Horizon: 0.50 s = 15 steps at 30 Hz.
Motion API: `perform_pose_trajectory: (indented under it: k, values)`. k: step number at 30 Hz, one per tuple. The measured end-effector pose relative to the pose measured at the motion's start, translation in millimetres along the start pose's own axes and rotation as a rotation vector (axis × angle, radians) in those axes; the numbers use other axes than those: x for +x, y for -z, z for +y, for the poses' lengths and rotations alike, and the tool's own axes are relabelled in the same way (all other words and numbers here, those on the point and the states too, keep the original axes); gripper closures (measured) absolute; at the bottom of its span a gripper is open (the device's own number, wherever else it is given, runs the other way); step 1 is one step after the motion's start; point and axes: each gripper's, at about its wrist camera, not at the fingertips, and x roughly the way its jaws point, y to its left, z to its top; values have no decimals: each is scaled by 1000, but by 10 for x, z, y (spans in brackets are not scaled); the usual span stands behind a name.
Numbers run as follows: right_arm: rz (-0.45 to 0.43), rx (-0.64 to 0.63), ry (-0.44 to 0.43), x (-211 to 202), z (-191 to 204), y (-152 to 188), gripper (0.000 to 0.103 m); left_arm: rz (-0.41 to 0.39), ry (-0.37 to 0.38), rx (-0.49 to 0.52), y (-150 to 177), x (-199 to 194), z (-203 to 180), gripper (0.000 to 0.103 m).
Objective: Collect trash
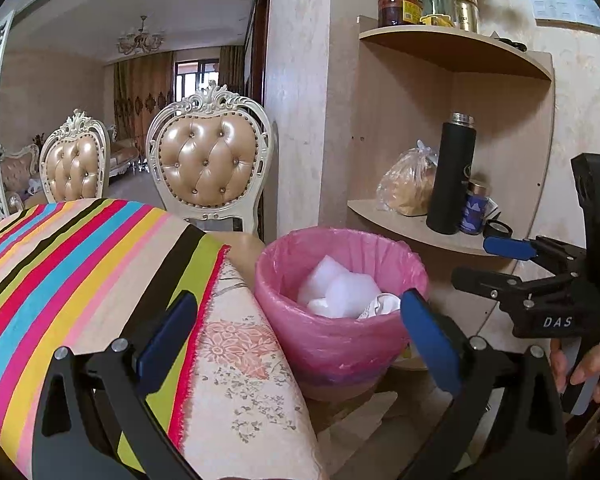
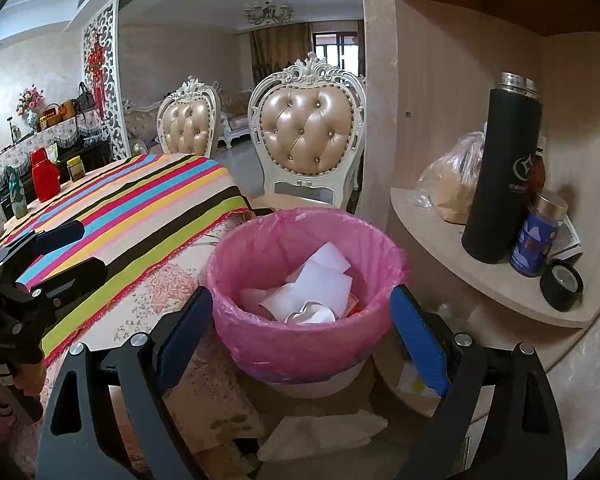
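Note:
A trash bin with a pink liner (image 1: 332, 344) stands on the floor between the table and a corner shelf; it also shows in the right wrist view (image 2: 300, 344). White crumpled trash (image 1: 340, 290) lies inside it (image 2: 312, 288). My left gripper (image 1: 300, 332) is open and empty, just in front of the bin at the table's corner. My right gripper (image 2: 300, 328) is open and empty, its fingers either side of the bin's near rim. The right gripper also shows at the right in the left wrist view (image 1: 484, 260).
A table with a striped cloth (image 1: 80, 260) is to the left (image 2: 140, 200). Two padded chairs (image 1: 208, 160) stand behind it. The corner shelf (image 2: 480, 272) on the right holds a black flask (image 2: 504, 176), a blue jar (image 2: 536, 240) and a bagged item (image 2: 456, 184). A red jug (image 2: 44, 176) stands on the table.

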Motion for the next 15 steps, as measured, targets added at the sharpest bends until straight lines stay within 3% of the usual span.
perform_pose_trajectory:
  k: [15]
  values:
    - [-1,1,1,-6,5,6,18,11,6,-6,12,41,4,5]
